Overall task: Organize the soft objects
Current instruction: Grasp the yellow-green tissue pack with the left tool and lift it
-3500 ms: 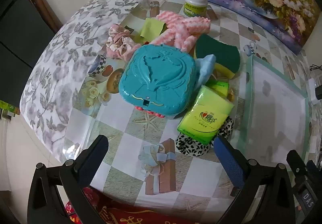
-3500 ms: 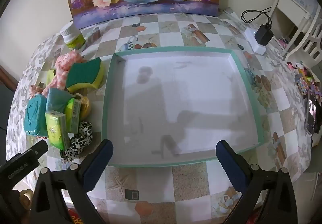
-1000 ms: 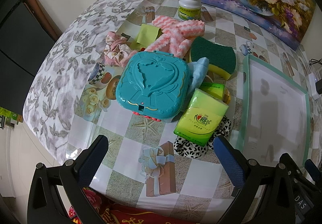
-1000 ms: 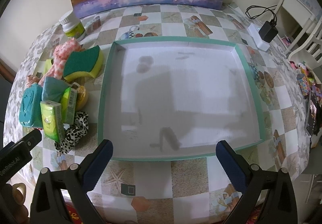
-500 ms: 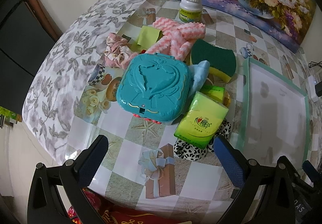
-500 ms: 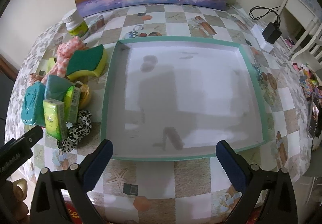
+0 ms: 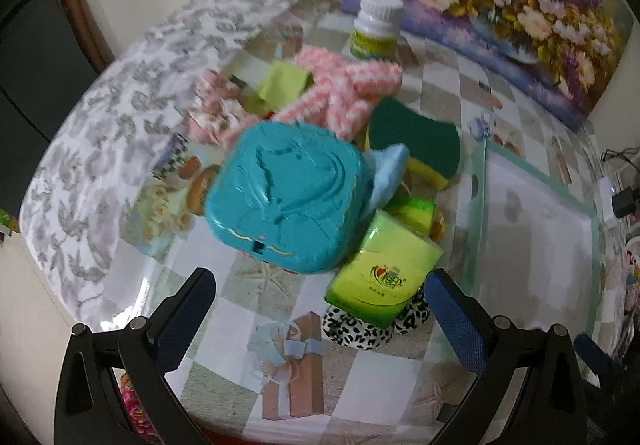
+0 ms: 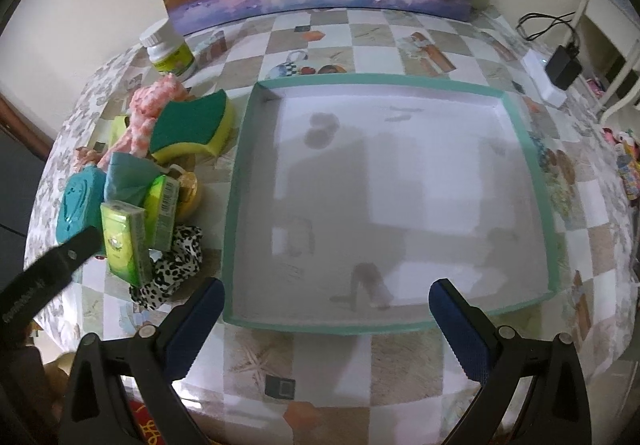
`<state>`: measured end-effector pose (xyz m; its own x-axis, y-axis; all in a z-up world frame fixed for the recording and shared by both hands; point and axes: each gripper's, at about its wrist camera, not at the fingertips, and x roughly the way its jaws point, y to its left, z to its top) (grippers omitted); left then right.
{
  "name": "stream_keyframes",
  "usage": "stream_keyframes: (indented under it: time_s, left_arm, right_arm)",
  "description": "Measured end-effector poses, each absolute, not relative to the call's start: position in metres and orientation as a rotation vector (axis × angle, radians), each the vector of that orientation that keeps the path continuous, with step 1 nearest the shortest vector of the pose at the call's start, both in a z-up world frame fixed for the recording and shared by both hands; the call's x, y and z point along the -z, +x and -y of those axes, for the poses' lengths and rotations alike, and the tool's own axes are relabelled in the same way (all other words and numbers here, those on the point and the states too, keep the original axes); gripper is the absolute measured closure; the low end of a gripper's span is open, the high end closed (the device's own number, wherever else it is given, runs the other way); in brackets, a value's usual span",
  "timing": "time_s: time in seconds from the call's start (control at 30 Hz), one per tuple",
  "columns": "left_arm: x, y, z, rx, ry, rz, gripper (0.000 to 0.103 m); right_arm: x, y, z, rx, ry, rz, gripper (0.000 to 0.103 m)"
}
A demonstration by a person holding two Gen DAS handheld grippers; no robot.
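Observation:
A pile lies at the table's left: a teal plastic case (image 7: 286,197), a green tissue pack (image 7: 382,269), a leopard scrunchie (image 7: 360,329), a green-yellow sponge (image 7: 416,141), a pink knitted cloth (image 7: 344,93), a pink floral scrunchie (image 7: 216,105) and a light-blue cloth (image 7: 386,169). My left gripper (image 7: 320,313) is open and empty, just in front of the pile. My right gripper (image 8: 326,329) is open and empty at the near edge of the empty teal-rimmed tray (image 8: 236,201). The pile shows left of the tray in the right wrist view: sponge (image 8: 192,125), tissue pack (image 8: 124,241).
A white pill bottle (image 7: 378,27) stands behind the pile, in front of a flower painting (image 7: 500,1) against the wall. A white charger with a black plug (image 8: 554,75) lies at the far right. The table edge runs close below both grippers.
My left gripper has moved forward toward the pile, so the teal case and tissue pack sit lower and closer. My right gripper has edged closer to the tray. Both stay open.

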<state>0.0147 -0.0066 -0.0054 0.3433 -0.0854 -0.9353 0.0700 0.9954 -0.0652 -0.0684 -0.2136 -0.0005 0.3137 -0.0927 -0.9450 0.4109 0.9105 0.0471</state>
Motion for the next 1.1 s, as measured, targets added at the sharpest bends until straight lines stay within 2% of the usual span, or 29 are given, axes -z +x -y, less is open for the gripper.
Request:
stream_keyframes:
  time_s: [0.3, 0.47, 0.57, 0.63, 0.8, 0.97, 1.1]
  left_arm:
    - [0.023, 0.025, 0.018, 0.131, 0.016, -1.263, 0.0]
    - [0.025, 0.026, 0.024, 0.145, 0.033, -1.261, 0.005]
    - [0.025, 0.027, 0.026, 0.157, 0.049, -1.253, 0.017]
    - [0.027, 0.027, 0.027, 0.198, 0.031, -1.275, 0.034]
    - [0.027, 0.027, 0.029, 0.233, 0.017, -1.287, 0.044]
    - [0.027, 0.027, 0.029, 0.23, 0.014, -1.289, 0.048]
    - [0.025, 0.025, 0.027, 0.227, 0.018, -1.287, 0.056]
  right_arm:
    - [0.017, -0.054, 0.212, 0.324, 0.29, -1.242, 0.0]
    - [0.017, -0.054, 0.212, 0.325, 0.284, -1.248, 0.0]
    - [0.017, -0.054, 0.213, 0.326, 0.288, -1.25, 0.0]
    - [0.017, -0.054, 0.214, 0.327, 0.291, -1.253, 0.0]
    - [0.018, -0.054, 0.217, 0.331, 0.299, -1.26, 0.0]
    - [0.017, -0.054, 0.217, 0.333, 0.301, -1.262, 0.0]
    - [0.019, -0.053, 0.218, 0.334, 0.303, -1.27, 0.0]
